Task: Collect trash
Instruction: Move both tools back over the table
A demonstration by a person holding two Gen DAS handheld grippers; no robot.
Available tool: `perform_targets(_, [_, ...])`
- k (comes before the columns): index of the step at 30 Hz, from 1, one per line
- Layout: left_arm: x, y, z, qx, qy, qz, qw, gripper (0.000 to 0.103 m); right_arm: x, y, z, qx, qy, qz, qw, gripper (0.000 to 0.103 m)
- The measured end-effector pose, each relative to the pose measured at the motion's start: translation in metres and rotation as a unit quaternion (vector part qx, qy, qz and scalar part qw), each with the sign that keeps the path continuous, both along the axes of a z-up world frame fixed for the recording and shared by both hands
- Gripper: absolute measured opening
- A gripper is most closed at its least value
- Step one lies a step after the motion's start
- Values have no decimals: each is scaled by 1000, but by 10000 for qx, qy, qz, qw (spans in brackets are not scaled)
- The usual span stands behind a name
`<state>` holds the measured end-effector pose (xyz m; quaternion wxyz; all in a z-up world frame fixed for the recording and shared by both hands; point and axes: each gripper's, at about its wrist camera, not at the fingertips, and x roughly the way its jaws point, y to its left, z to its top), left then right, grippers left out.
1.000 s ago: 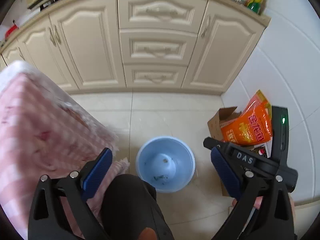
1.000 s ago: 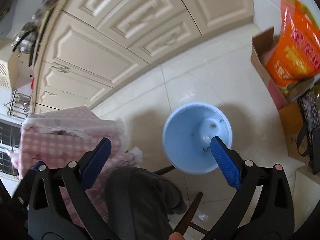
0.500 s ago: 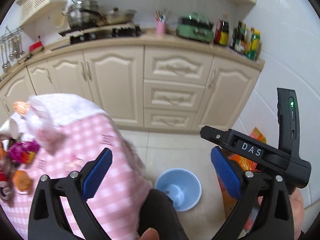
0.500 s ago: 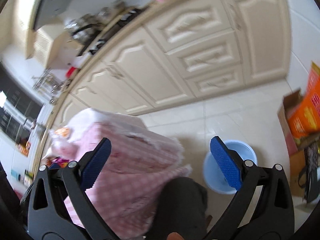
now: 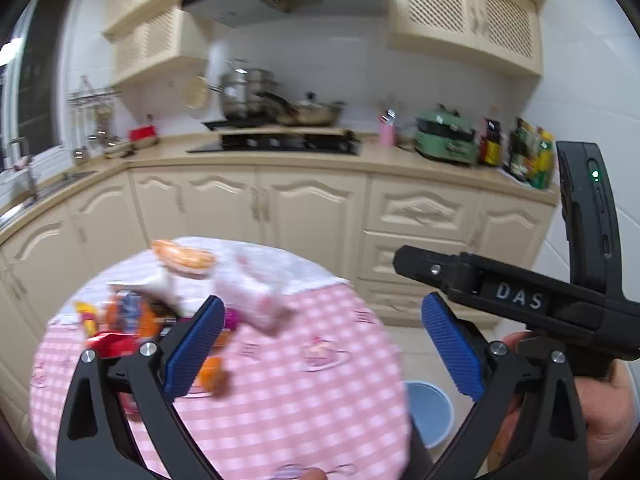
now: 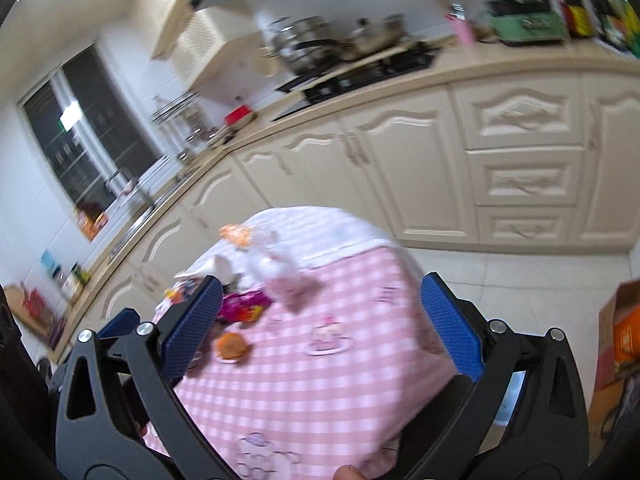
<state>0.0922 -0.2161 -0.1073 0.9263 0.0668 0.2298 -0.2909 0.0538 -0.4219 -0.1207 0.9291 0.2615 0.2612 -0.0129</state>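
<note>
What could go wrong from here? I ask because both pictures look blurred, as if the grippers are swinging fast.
The wrappers lie bunched together, so a fast grab may scatter them off the table. The bin sits low beside the table, so a dropped piece could miss it. Both the left gripper and right gripper are open and empty.

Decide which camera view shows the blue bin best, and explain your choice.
The left wrist view. There the blue bin shows its rim and part of its inside on the floor, beside the table. The right wrist view gives only a pale blue sliver behind the right hand-held gripper.
</note>
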Motion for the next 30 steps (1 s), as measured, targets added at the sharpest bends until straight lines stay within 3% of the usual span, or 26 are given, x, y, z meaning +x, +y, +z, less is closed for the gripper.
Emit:
perform_targets(7, [1, 66, 9, -35, -291, 616, 9977, 97, 18, 66, 18, -466, -102, 495, 9976, 97])
perform_targets(16, [8, 123, 1, 88, -426, 1114, 9928, 97, 35, 124, 21, -928, -100, 978, 9908, 97])
perform_targets(20, [13, 134, -16, 320, -389, 1257, 9908, 97, 40, 131, 12, -1062, 7, 1057, 9887, 97])
perform_targets(30, [57, 149, -77, 661, 147, 1533, 9858, 97, 58, 133, -21, -1037, 454, 1151, 9869, 97])
